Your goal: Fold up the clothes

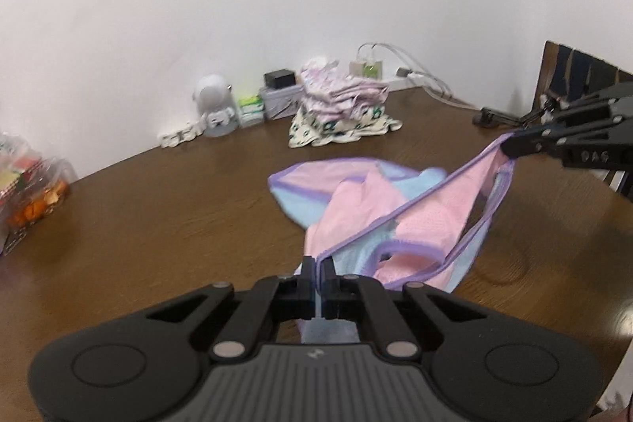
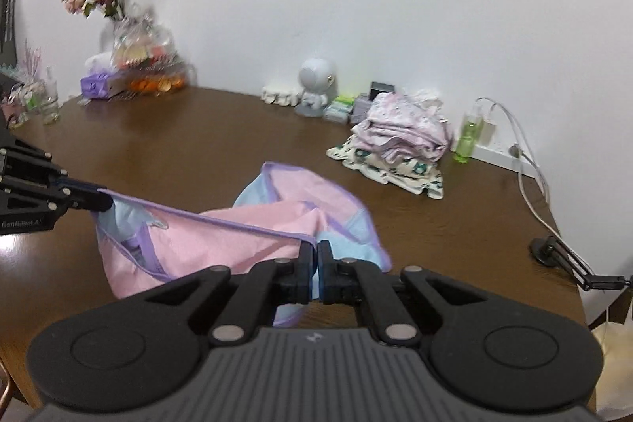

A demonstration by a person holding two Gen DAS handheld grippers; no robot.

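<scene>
A pink and light-blue garment [image 1: 399,220] with purple trim hangs between both grippers above the brown table [image 1: 158,224]. My left gripper [image 1: 317,263] is shut on one end of its purple edge. My right gripper [image 1: 508,147] comes in from the right, shut on the other end, so the trim runs taut between them. In the right wrist view the right gripper [image 2: 316,248] pinches the purple hem of the garment [image 2: 221,244], and the left gripper [image 2: 103,202] holds the far corner at the left. The garment's far part still rests on the table.
A stack of folded clothes [image 1: 344,113] sits by the wall, next to a white figurine [image 1: 215,109] and small boxes [image 1: 277,97]. Cables [image 2: 526,161] and a green bottle [image 2: 469,135] lie at the right. Flowers and packaged snacks [image 2: 146,62] stand at the far left.
</scene>
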